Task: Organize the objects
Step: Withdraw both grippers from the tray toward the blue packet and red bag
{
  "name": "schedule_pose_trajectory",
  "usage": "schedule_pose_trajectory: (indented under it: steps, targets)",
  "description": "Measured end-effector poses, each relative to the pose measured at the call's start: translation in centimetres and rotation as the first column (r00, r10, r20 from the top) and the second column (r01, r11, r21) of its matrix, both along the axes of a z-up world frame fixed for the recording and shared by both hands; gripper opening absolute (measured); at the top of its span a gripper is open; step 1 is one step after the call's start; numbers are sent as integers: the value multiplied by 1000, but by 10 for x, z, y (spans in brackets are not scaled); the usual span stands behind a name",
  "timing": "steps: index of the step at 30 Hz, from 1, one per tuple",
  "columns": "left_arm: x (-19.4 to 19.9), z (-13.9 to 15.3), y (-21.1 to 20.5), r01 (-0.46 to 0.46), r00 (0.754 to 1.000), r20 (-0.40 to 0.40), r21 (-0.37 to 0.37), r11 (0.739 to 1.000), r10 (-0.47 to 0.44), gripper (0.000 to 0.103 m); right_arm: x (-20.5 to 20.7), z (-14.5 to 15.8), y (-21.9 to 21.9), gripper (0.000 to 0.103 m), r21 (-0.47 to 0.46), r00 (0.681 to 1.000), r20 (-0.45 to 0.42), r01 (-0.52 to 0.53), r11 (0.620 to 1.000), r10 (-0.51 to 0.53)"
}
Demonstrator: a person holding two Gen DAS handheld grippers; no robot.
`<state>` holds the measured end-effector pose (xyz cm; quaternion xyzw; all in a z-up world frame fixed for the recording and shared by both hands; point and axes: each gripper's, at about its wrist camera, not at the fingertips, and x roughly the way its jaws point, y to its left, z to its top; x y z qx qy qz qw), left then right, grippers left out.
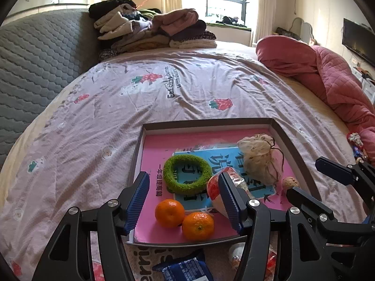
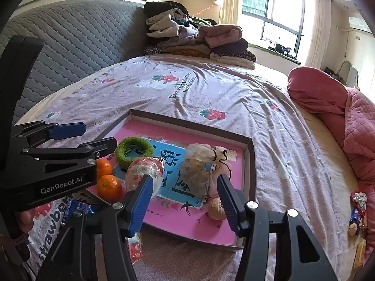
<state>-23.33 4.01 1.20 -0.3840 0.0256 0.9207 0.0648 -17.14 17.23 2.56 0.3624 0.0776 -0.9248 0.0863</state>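
Note:
A shallow box tray [image 1: 290, 145] [image 2: 252, 164] with a pink book cover inside lies on the bed. In it are a green fuzzy ring [image 1: 187, 174] [image 2: 133, 149], two oranges [image 1: 170, 213] [image 1: 198, 226] [image 2: 109, 186], a red-and-white wrapped snack [image 1: 214, 187] [image 2: 144, 171], a mesh drawstring pouch [image 1: 260, 158] [image 2: 199, 168] and a walnut [image 1: 290, 183] [image 2: 216, 208]. My left gripper [image 1: 185, 201] [image 2: 93, 135] is open and empty above the oranges. My right gripper [image 2: 182, 201] [image 1: 311, 180] is open and empty above the tray's near edge.
A blue snack packet [image 1: 185, 269] [image 2: 78, 207] and a red-and-white wrapper [image 2: 134, 245] lie on the strawberry-print sheet before the tray. Small wrapped items [image 2: 357, 208] lie at the right by a pink quilt [image 2: 339, 107]. Folded clothes [image 1: 150, 30] are stacked near the grey headboard [image 1: 35, 65].

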Motion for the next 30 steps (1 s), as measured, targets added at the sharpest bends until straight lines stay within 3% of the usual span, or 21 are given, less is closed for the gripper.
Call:
schedule_pose_trajectory:
  steps: [6,30]
  targets:
    - [11,15,-2,0,1000,-27,-7,1000,0,67,8,16,2,56,-7,999,-31,11,1000,-11]
    - [74,85,-7,-12,986,-165,-14,1000,9,68,67,88,3,57,-26,985,-168,18,999,-23]
